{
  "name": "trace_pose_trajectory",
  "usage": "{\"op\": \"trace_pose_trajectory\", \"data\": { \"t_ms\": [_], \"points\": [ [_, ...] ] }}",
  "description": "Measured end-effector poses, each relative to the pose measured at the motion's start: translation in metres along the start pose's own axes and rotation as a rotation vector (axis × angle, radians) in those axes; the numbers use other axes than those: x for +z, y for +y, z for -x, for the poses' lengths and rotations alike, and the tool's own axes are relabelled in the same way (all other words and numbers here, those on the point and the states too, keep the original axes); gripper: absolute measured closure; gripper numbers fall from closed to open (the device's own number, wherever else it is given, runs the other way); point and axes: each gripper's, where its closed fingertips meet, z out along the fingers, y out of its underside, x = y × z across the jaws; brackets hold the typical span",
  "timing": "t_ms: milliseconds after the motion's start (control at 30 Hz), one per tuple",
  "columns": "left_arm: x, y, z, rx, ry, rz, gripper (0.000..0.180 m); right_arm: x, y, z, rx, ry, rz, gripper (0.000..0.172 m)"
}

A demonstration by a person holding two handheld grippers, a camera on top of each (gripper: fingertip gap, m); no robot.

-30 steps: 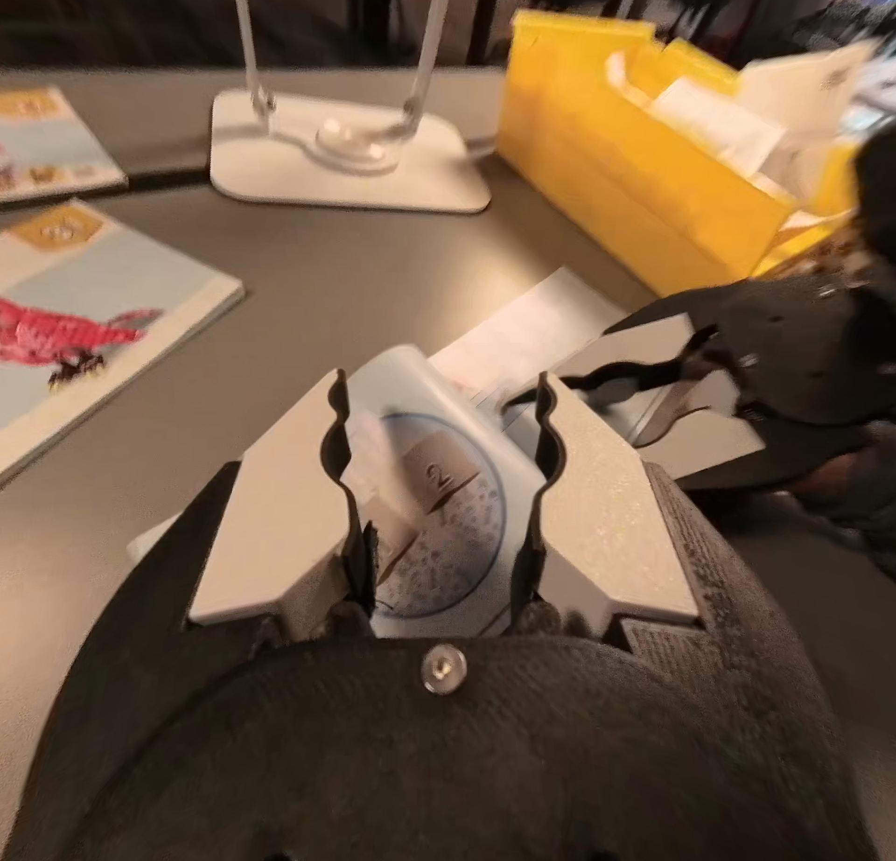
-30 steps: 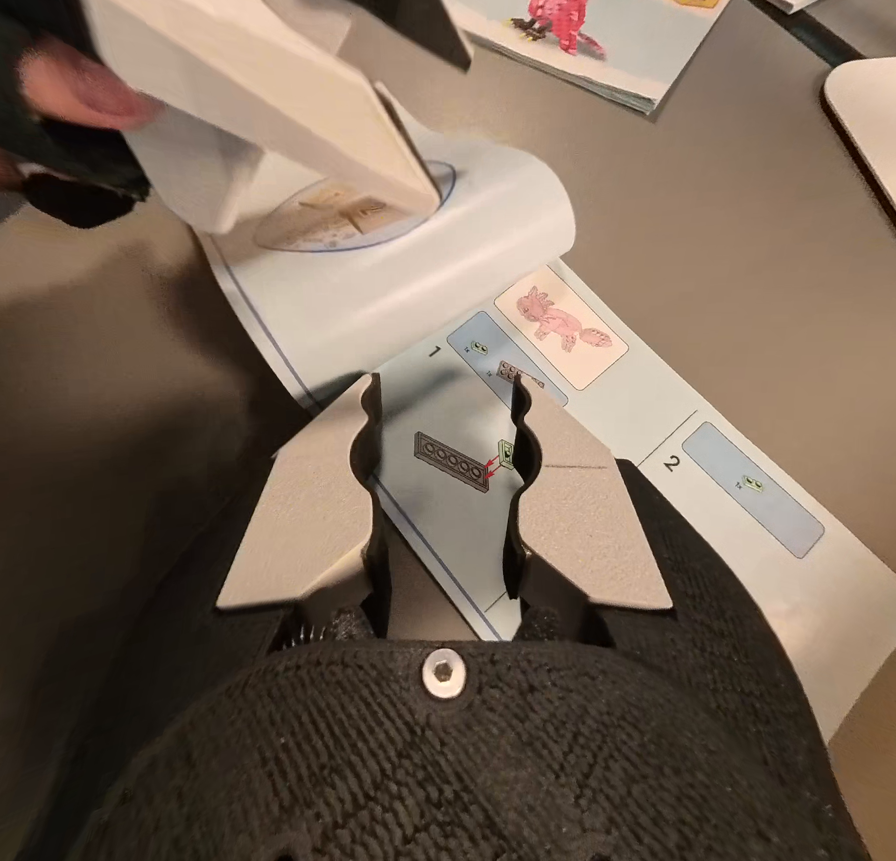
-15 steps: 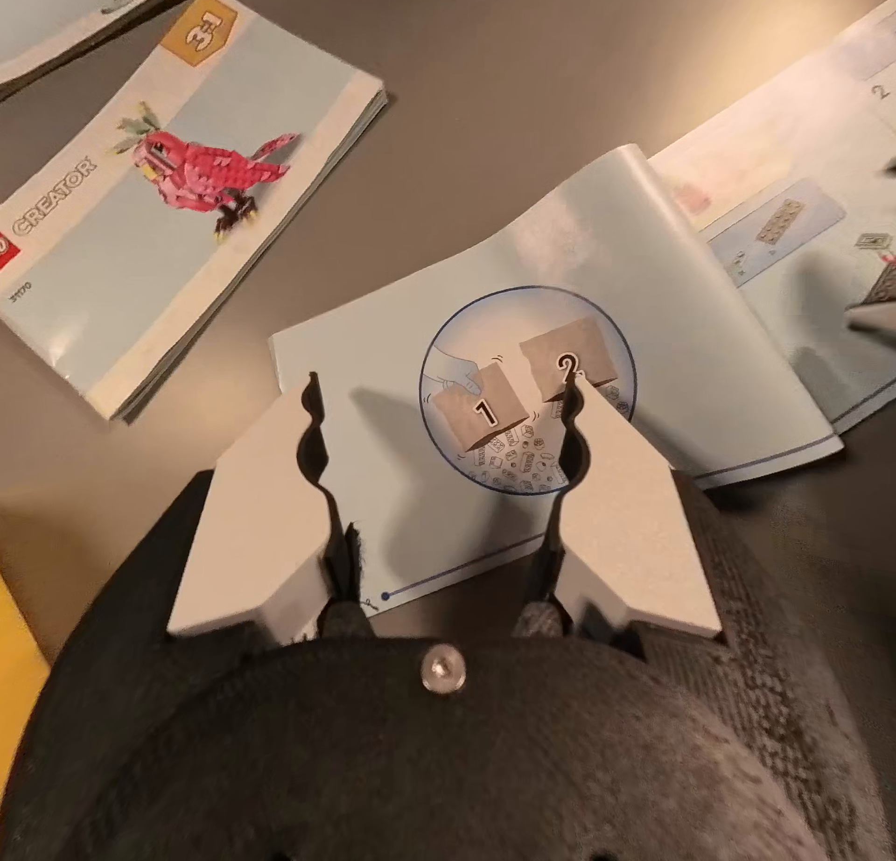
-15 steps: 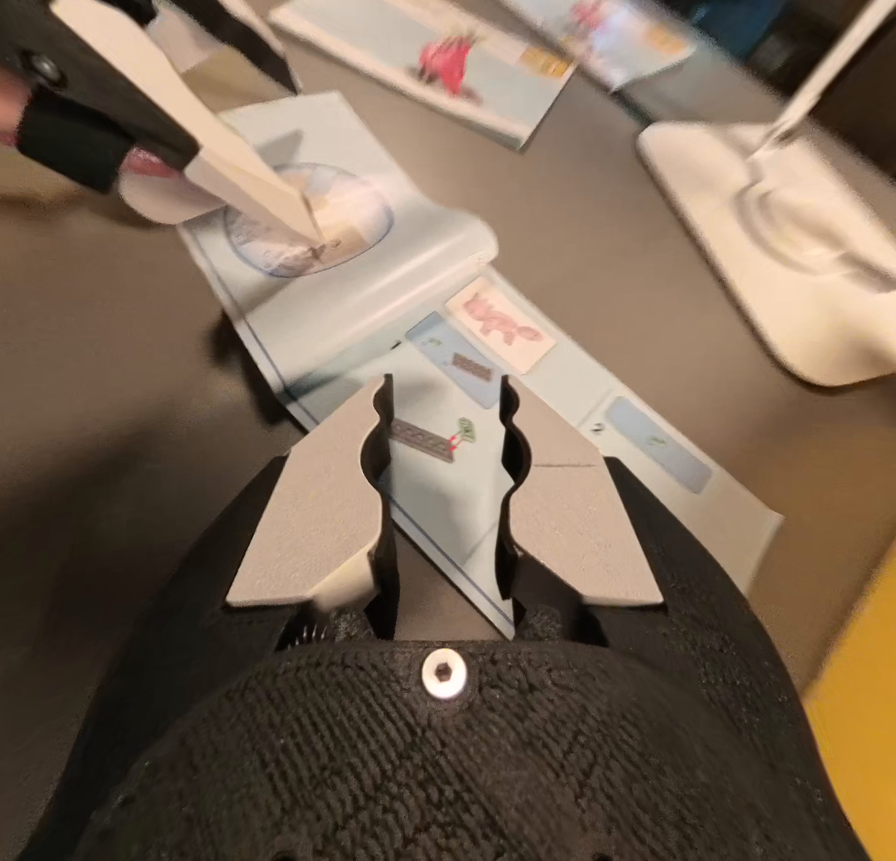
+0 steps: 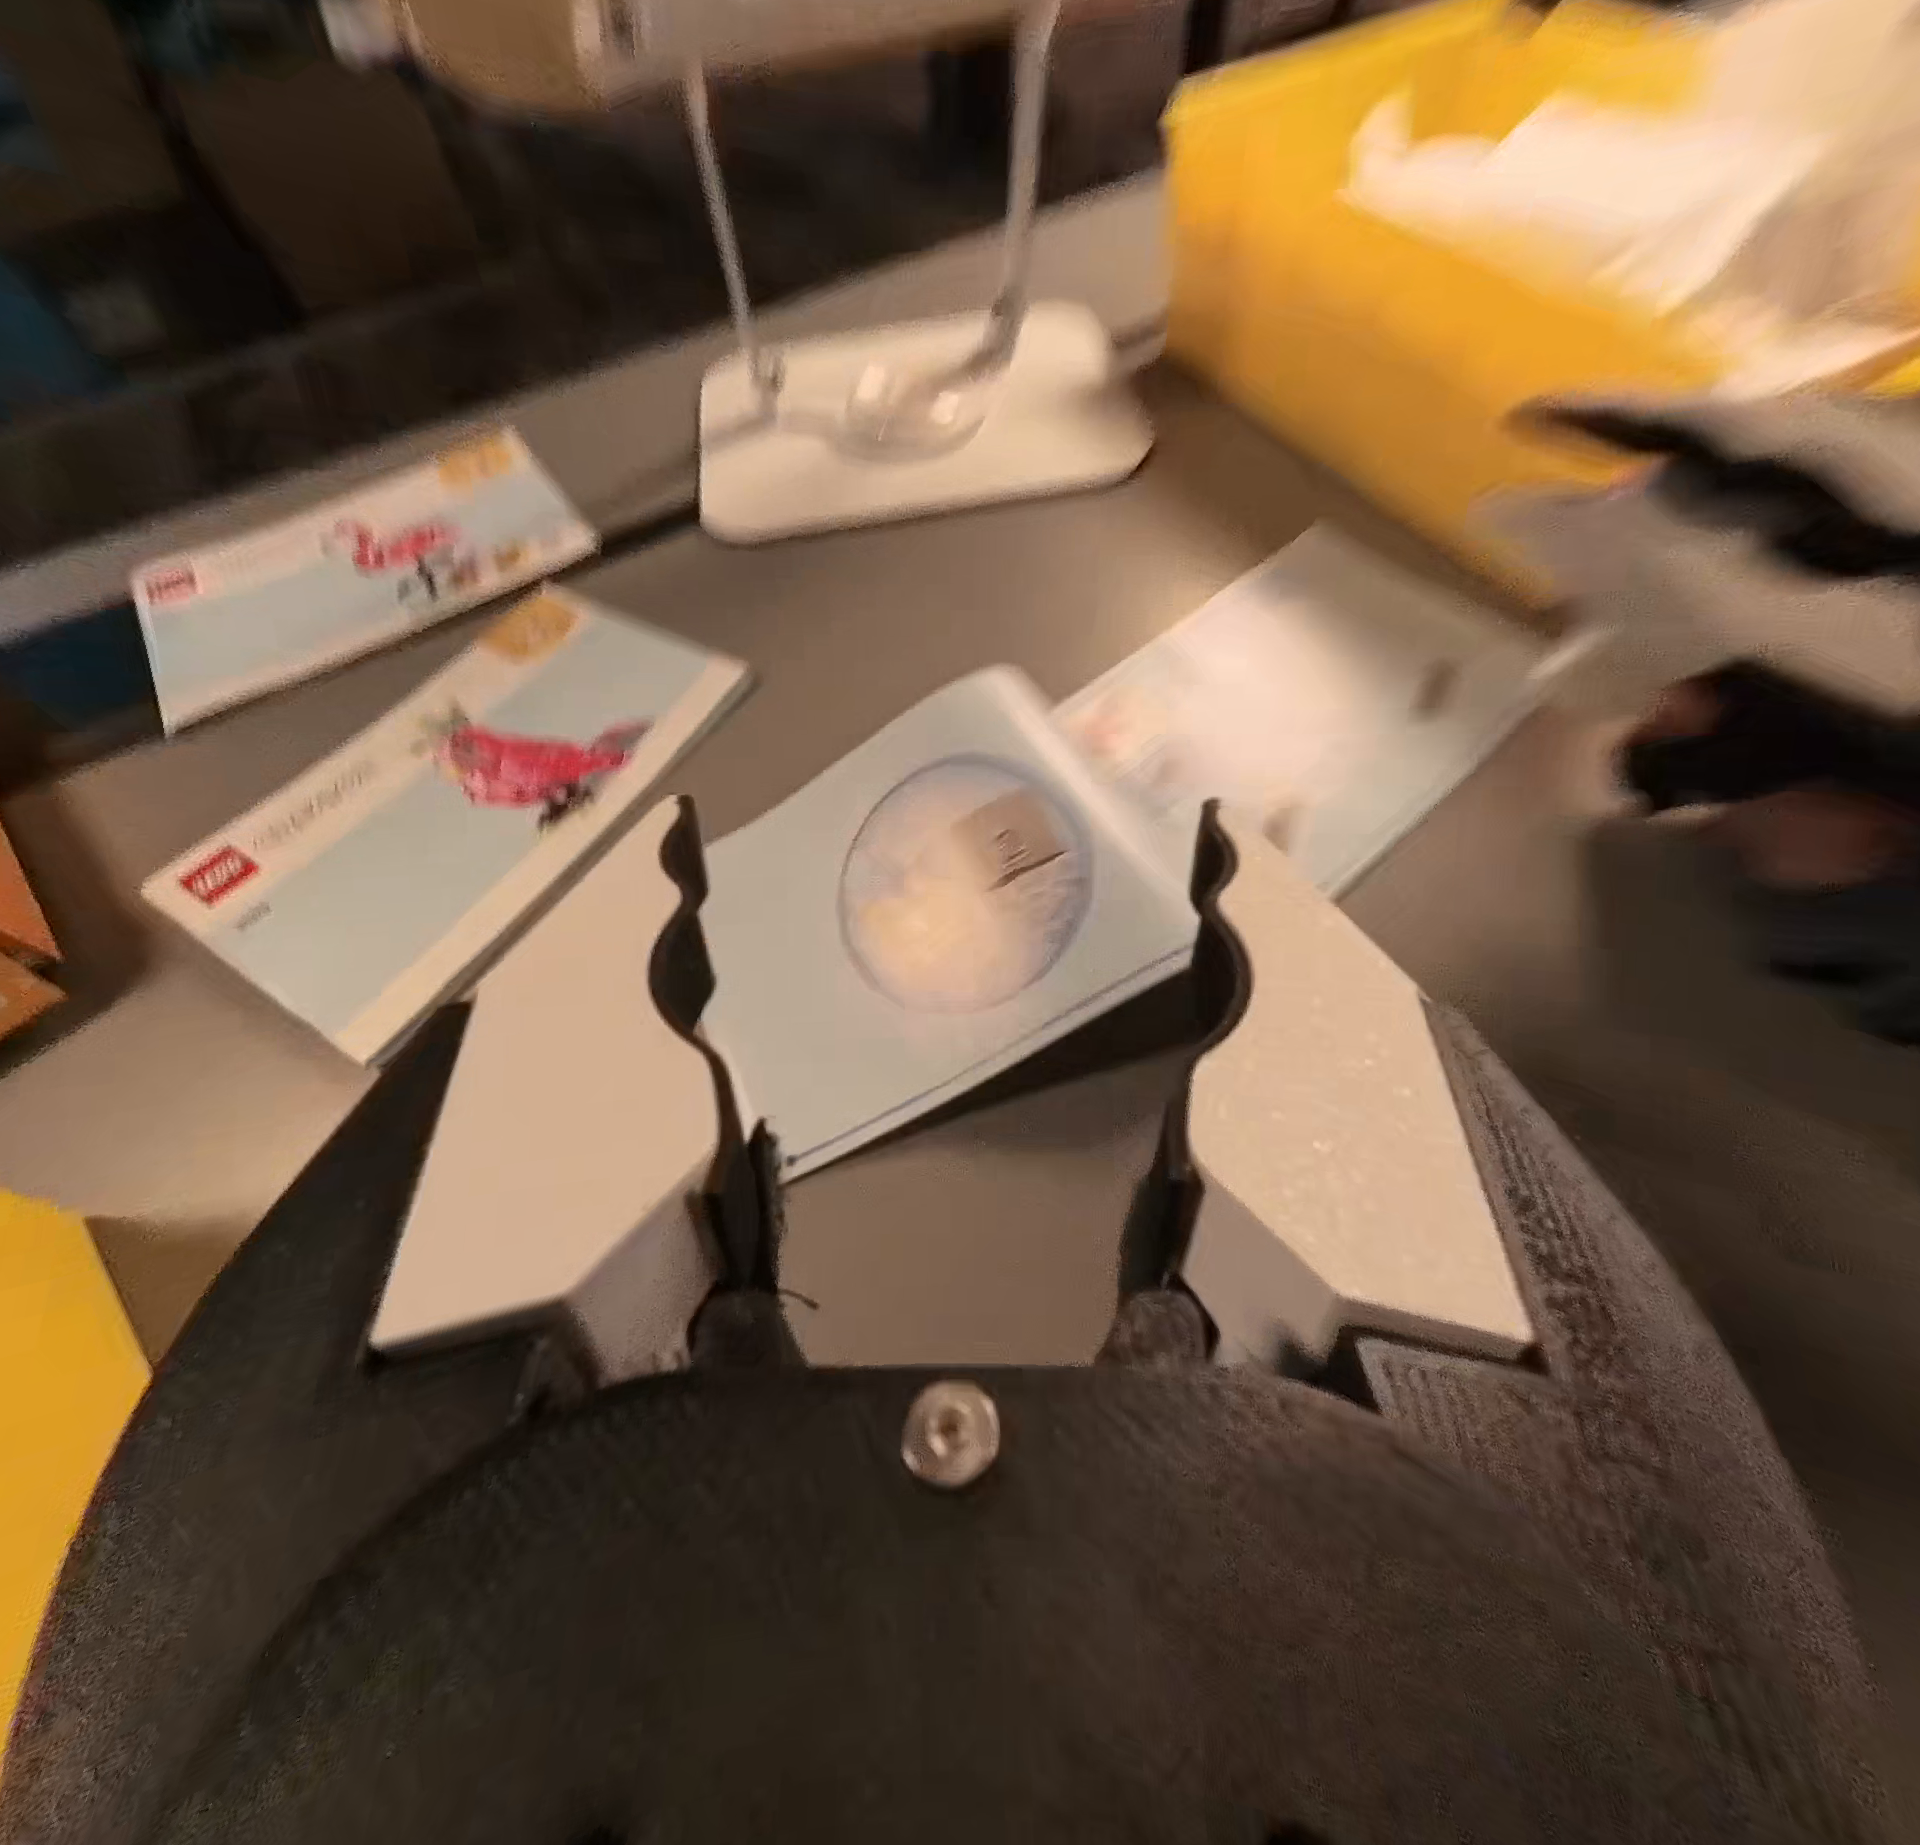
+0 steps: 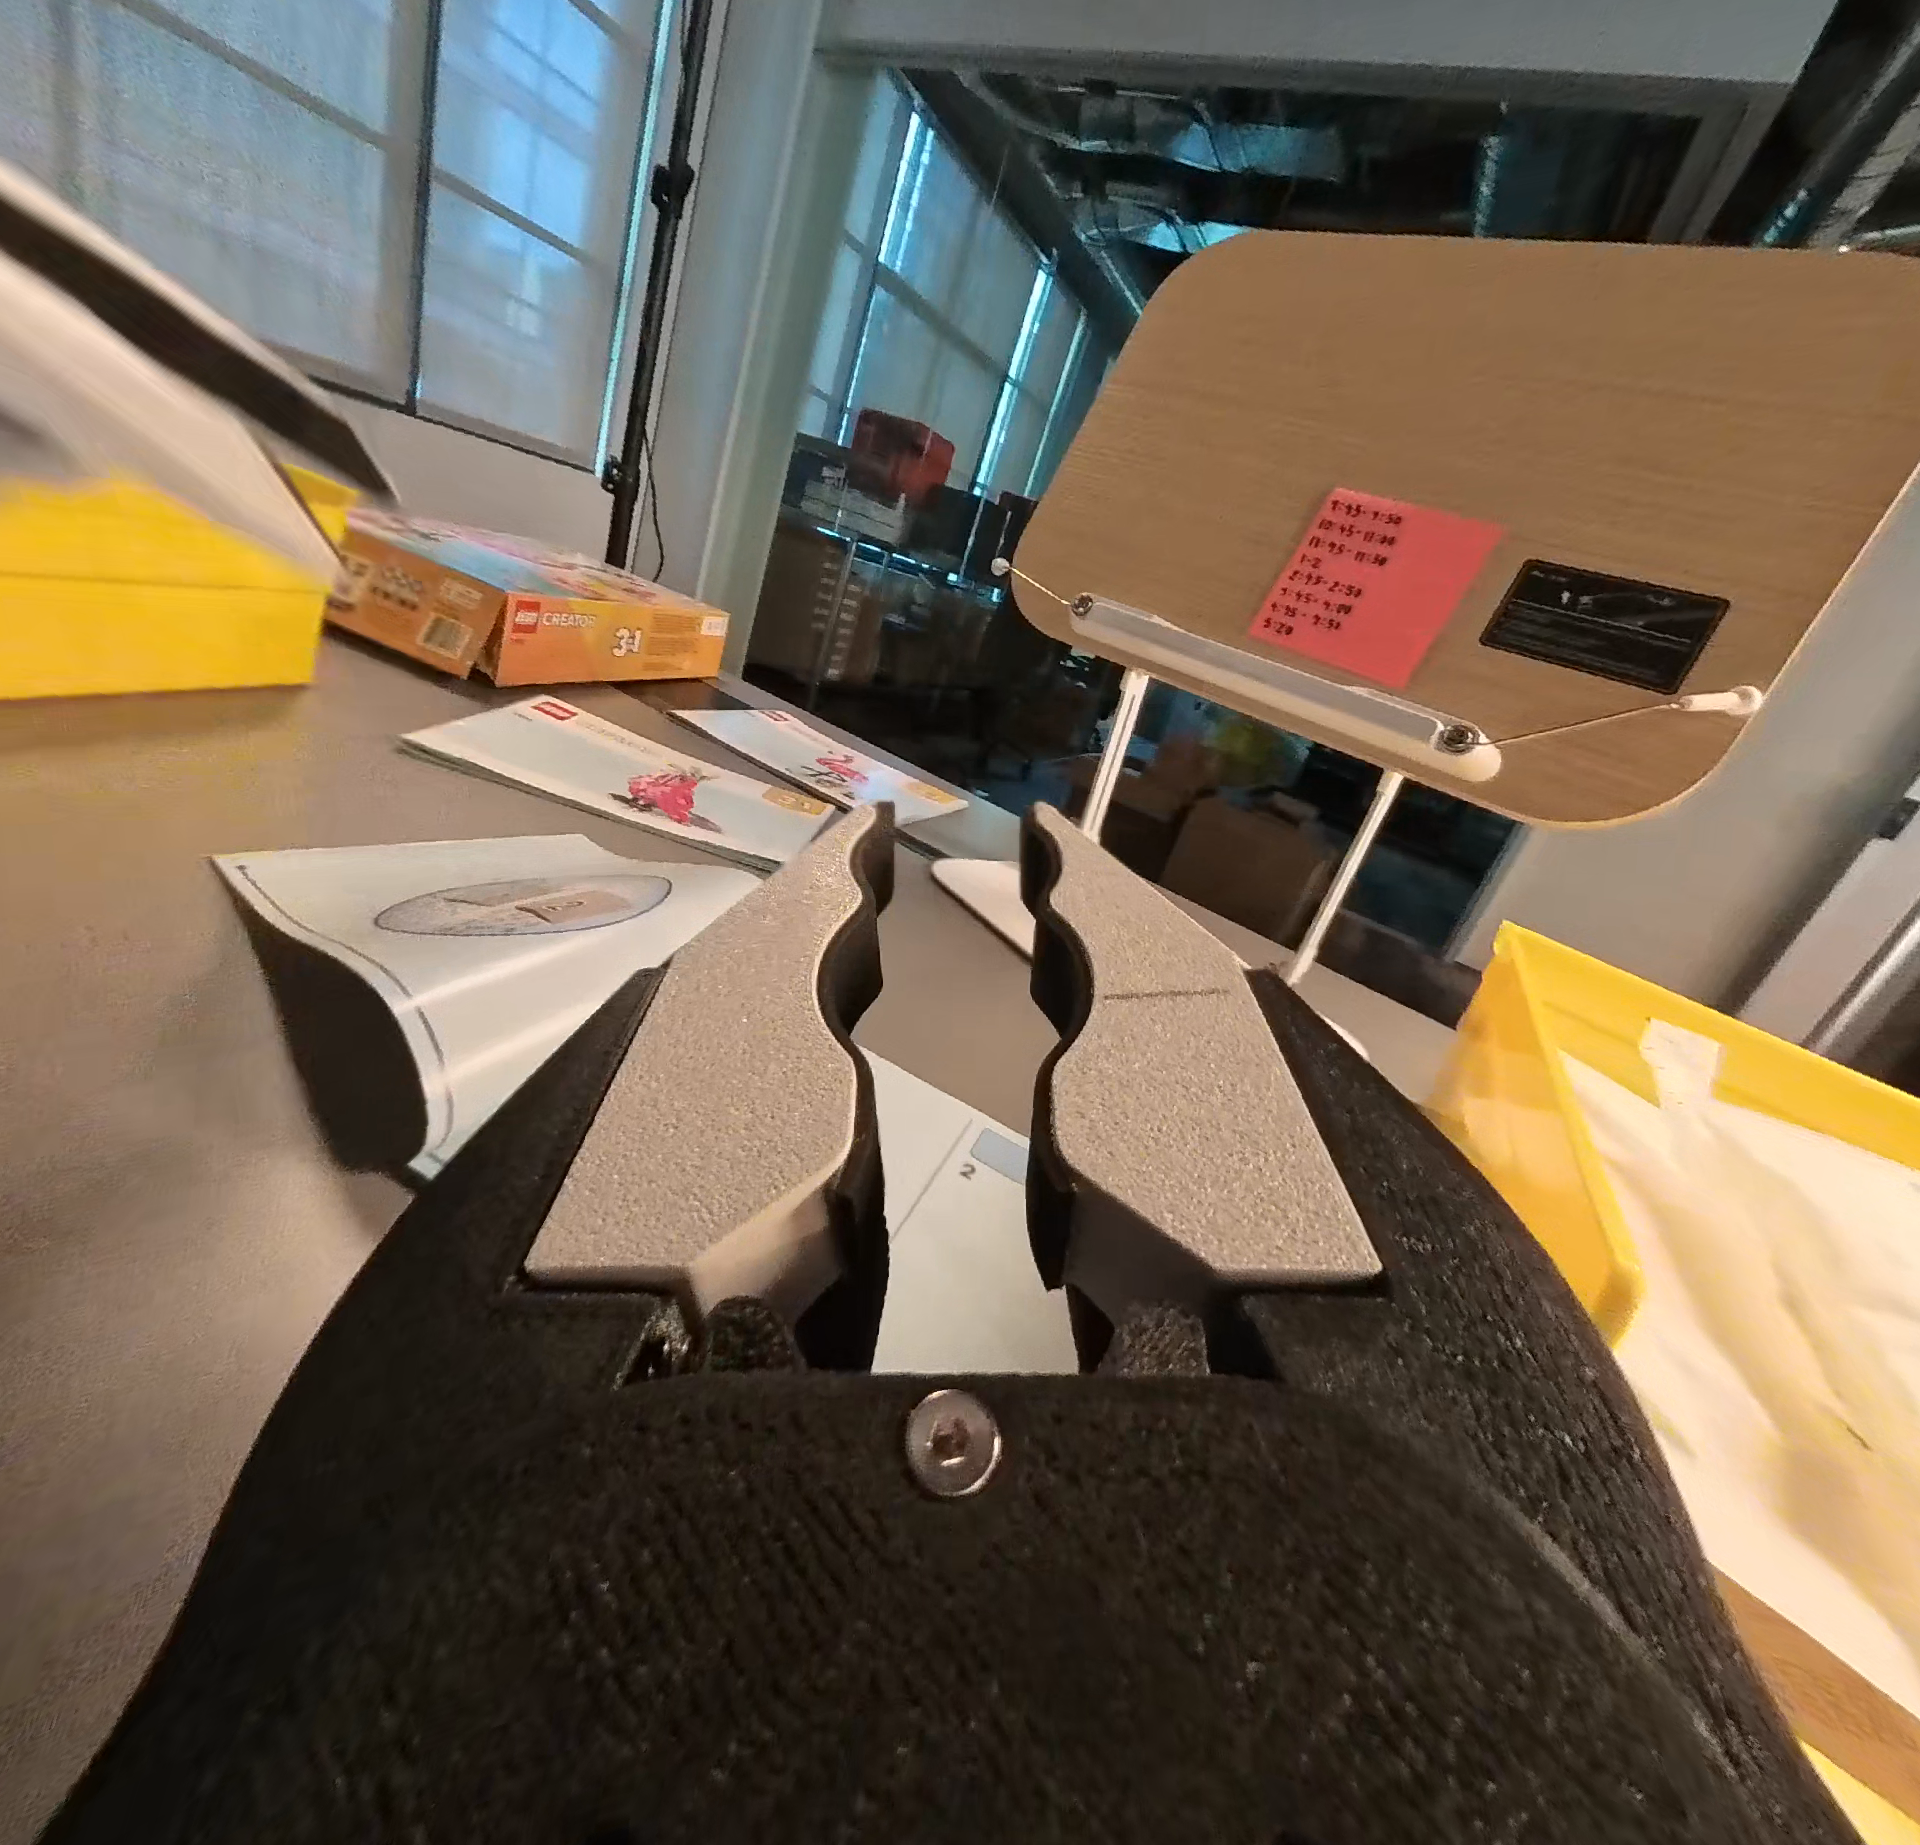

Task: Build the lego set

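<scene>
An open pale blue instruction booklet (image 5: 914, 964) lies on the grey table (image 5: 883, 632), its left page bulging upward. My left gripper (image 5: 943, 819) hovers above and in front of that page, jaws wide open and empty. My right gripper (image 6: 958, 819) is low over the booklet's right page (image 6: 966, 1161). Its fingers stand a narrow gap apart with nothing between them, and it points toward a book stand. The booklet's raised page also shows in the right wrist view (image 6: 468, 922). The right gripper appears blurred at the right edge of the left wrist view (image 5: 1714, 548).
Two closed booklets (image 5: 447, 819) (image 5: 353, 569) lie to the left. A book stand has a white base (image 5: 925, 455) and a wooden board (image 6: 1507, 445). A yellow bin of paper bags (image 6: 1558, 1047) stands to the right, another yellow bin (image 6: 135, 611) and an orange box (image 6: 530, 600) to the far left.
My left gripper let go of the page it was around, opened wide and drew back. My right gripper tilted up from the page toward the stand, and its jaws narrowed on nothing.
</scene>
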Motion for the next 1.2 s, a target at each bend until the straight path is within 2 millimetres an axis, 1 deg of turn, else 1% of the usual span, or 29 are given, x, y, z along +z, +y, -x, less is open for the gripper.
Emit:
{"op": "trace_pose_trajectory", "data": {
  "t_ms": [33,67,100,133,167,200,233,267,300,333,367,400,433,467,500,533,600,667,733,767,800,900,967,1067,1133,1200],
  "points": [
    [-0.025,-0.016,-0.007,-0.014,0.027,-0.07,0.092,0.0,-0.001,0.001,0.003,-0.007,-0.004,0.15],
    [-0.051,-0.027,-0.005,-0.031,0.026,-0.117,0.098,0.0,-0.001,0.002,0.006,-0.011,-0.007,0.15],
    [-0.076,-0.034,0.007,-0.047,-0.012,-0.133,0.103,0.0,-0.001,0.002,0.006,-0.011,-0.006,0.15],
    [-0.097,-0.034,0.028,-0.067,-0.078,-0.108,0.106,0.001,-0.001,0.002,0.004,-0.01,-0.006,0.15],
    [-0.115,-0.028,0.054,-0.095,-0.154,-0.047,0.107,0.001,-0.001,0.003,0.003,-0.012,-0.007,0.15],
    [-0.13,-0.016,0.083,-0.12,-0.225,0.032,0.111,0.001,-0.001,0.004,0.001,-0.014,-0.007,0.15],
    [-0.141,-0.001,0.11,-0.127,-0.268,0.123,0.127,0.002,-0.001,0.005,-0.002,-0.017,-0.006,0.15],
    [-0.146,0.018,0.135,-0.12,-0.289,0.225,0.142,0.002,-0.001,0.006,-0.006,-0.02,-0.006,0.151],
    [-0.146,0.039,0.158,-0.102,-0.277,0.324,0.153,0.001,-0.002,0.007,-0.013,-0.022,-0.009,0.151],
    [-0.141,0.06,0.177,-0.088,-0.235,0.41,0.156,0.001,-0.002,0.008,-0.019,-0.023,-0.009,0.151],
    [-0.131,0.079,0.192,-0.082,-0.175,0.474,0.154,0.001,-0.002,0.009,-0.025,-0.024,-0.006,0.152],
    [-0.12,0.096,0.202,-0.092,-0.102,0.522,0.148,0.002,-0.001,0.009,-0.03,-0.024,-0.002,0.152],
    [-0.108,0.109,0.205,-0.105,-0.008,0.552,0.144,0.002,-0.001,0.01,-0.034,-0.024,0.003,0.152],
    [-0.098,0.119,0.203,-0.113,0.084,0.566,0.139,0.002,0.0,0.01,-0.039,-0.022,0.009,0.152],
    [-0.089,0.125,0.207,-0.11,0.119,0.579,0.14,0.002,0.001,0.009,-0.042,-0.018,0.013,0.152],
    [-0.082,0.128,0.215,-0.09,0.113,0.592,0.142,0.002,0.002,0.009,-0.042,-0.011,0.018,0.152],
    [-0.068,0.126,0.223,-0.028,0.142,0.575,0.145,0.001,0.001,0.006,-0.035,0.003,0.015,0.153],
    [-0.061,0.128,0.222,-0.006,0.217,0.604,0.145,0.001,0.002,0.002,-0.018,0.016,0.017,0.154],
    [-0.057,0.136,0.222,0.037,0.262,0.661,0.143,0.001,0.004,-0.001,-0.001,0.029,0.027,0.154],
    [-0.056,0.14,0.222,0.065,0.278,0.695,0.144,0.001,0.005,-0.002,0.007,0.033,0.032,0.153],
    [-0.056,0.144,0.221,0.099,0.299,0.732,0.148,0.002,0.006,-0.003,0.015,0.033,0.037,0.153],
    [-0.058,0.157,0.226,0.224,0.299,0.84,0.154,0.002,0.007,-0.003,0.028,0.029,0.047,0.154],
    [-0.06,0.162,0.23,0.269,0.289,0.901,0.157,0.002,0.008,-0.004,0.037,0.03,0.05,0.154],
    [-0.06,0.166,0.234,0.293,0.278,0.961,0.158,0.002,0.008,-0.004,0.052,0.028,0.047,0.153],
    [-0.061,0.168,0.24,0.326,0.244,0.999,0.166,0.002,0.008,-0.004,0.055,0.025,0.047,0.154],
    [-0.06,0.169,0.245,0.389,0.206,0.994,0.172,0.001,0.007,-0.003,0.057,0.02,0.043,0.154]
  ]
}}
